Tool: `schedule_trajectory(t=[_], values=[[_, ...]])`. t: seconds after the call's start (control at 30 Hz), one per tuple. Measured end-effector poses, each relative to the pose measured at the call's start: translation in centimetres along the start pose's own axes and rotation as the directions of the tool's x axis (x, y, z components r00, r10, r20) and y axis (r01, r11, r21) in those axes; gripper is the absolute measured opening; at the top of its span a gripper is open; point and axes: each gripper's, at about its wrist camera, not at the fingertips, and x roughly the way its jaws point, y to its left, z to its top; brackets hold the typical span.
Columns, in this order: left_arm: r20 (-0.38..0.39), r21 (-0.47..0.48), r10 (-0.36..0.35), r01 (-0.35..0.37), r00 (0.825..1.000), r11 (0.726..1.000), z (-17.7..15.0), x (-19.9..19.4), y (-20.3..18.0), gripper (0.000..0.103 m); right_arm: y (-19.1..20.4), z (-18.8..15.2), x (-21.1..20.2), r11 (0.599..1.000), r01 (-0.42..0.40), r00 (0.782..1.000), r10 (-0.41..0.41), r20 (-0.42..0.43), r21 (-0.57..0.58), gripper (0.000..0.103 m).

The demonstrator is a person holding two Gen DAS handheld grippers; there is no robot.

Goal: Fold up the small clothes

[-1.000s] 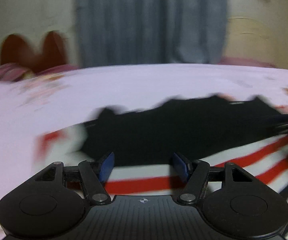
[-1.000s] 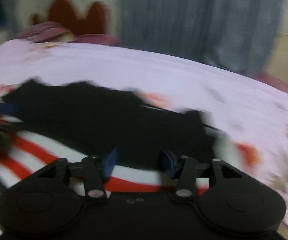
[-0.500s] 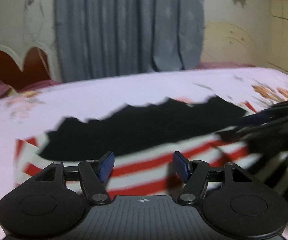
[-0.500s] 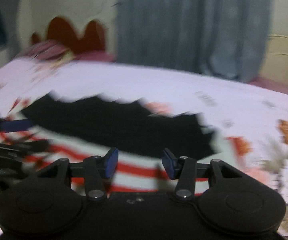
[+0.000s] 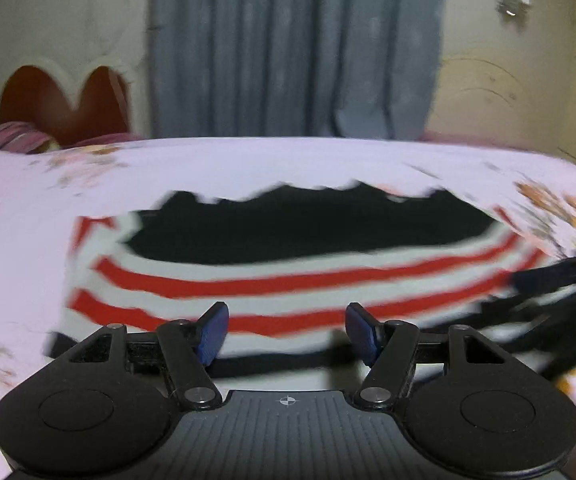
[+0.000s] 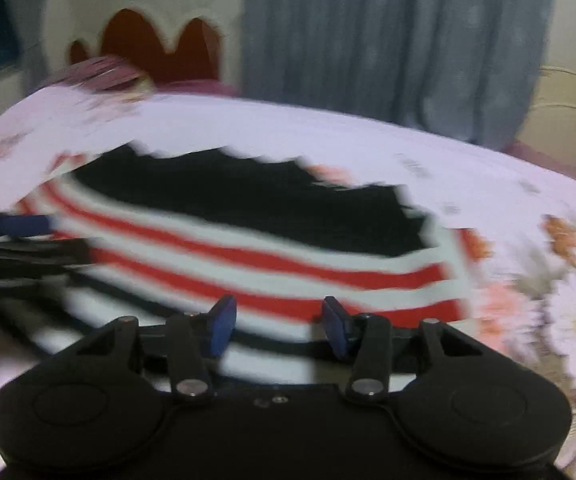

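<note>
A small garment (image 5: 288, 280), black at the far end with red and white stripes nearer me, lies flat on the bed. My left gripper (image 5: 285, 330) hovers over its near striped edge, open, with nothing between the blue pads. The right gripper's dark blurred frame (image 5: 560, 280) enters that view at the right edge. In the right wrist view the same garment (image 6: 247, 264) shows dark stripes at its near end. My right gripper (image 6: 279, 326) is open above those stripes and holds nothing. The left gripper (image 6: 15, 236) shows as a blur at the left edge.
The bed has a pale pink sheet (image 5: 247, 168) with flower prints (image 6: 568, 300) at the right. A grey curtain (image 5: 296, 48) and a brown scalloped headboard (image 5: 63, 100) stand behind it. Striped pillows (image 6: 99, 72) lie at the far left.
Both grippers have drawn back toward the garment's near end, so more red and white stripes show ahead of the fingers. The garment stays flat on the bed. Neither gripper took hold of anything.
</note>
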Motion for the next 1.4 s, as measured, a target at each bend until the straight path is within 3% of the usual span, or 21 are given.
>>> schedule_trajectory(t=[0.1,0.27,0.37,0.53,0.63,0.8,0.87,0.93,1.03,1.13,1.2,1.4], values=[[-0.045,0.052,0.002,0.0,0.999,0.999,-1.6,0.0,-1.8,0.064,2.4,-2.0,0.2,0.993,0.076,0.996,-0.079,-0.033,-0.092,0.045],[-0.034,0.077,0.004,-0.001,0.999,0.997,-3.3,-1.7,-0.6,0.064,1.8,-4.4,-2.2,0.991,0.065,0.996,-0.071,-0.047,-0.116,0.045],[-0.021,0.05,0.054,-0.053,0.998,0.997,-3.0,-2.8,1.1,0.064,0.4,-3.2,-2.7,0.998,0.05,0.998,-0.051,-0.028,-0.037,0.044],[-0.04,-0.025,0.133,-0.134,0.99,0.991,-3.9,-3.7,6.5,0.064,-5.7,-5.0,-3.1,0.98,0.194,0.975,-0.186,-0.125,0.051,0.043],[-0.047,-0.016,0.146,-0.147,0.988,0.989,-4.6,-4.3,7.4,0.064,-8.3,-6.3,-4.2,0.977,0.175,0.979,-0.159,-0.129,0.125,0.043],[-0.037,-0.043,0.183,-0.184,0.983,0.982,-4.2,-5.3,6.6,0.064,-7.3,-5.5,-4.8,0.969,0.214,0.974,-0.201,-0.106,0.123,0.04],[-0.08,-0.043,0.192,-0.196,0.978,0.98,-4.6,-4.6,6.9,0.064,-6.9,-5.4,-5.3,0.974,0.192,0.98,-0.184,-0.081,0.117,0.038],[-0.088,-0.061,0.185,-0.191,0.979,0.98,-5.0,-4.6,7.1,0.064,-7.4,-6.1,-4.0,0.976,0.184,0.975,-0.167,-0.144,0.118,0.036],[-0.078,-0.071,0.207,-0.212,0.975,0.975,-4.2,-5.2,6.7,0.064,-7.4,-5.5,-4.1,0.976,0.187,0.975,-0.171,-0.139,0.109,0.033],[-0.101,-0.081,0.213,-0.222,0.972,0.972,-4.5,-4.9,6.8,0.064,-7.1,-5.0,-5.4,0.975,0.175,0.983,-0.166,-0.075,0.134,0.029],[-0.106,-0.077,0.213,-0.221,0.971,0.972,-4.8,-4.6,6.8,0.064,-7.3,-5.5,-4.1,0.975,0.185,0.975,-0.166,-0.147,0.127,0.027],[-0.112,-0.072,0.208,-0.216,0.972,0.974,-4.8,-4.7,6.8,0.064,-7.3,-5.3,-4.3,0.977,0.179,0.977,-0.163,-0.137,0.115,0.027]])
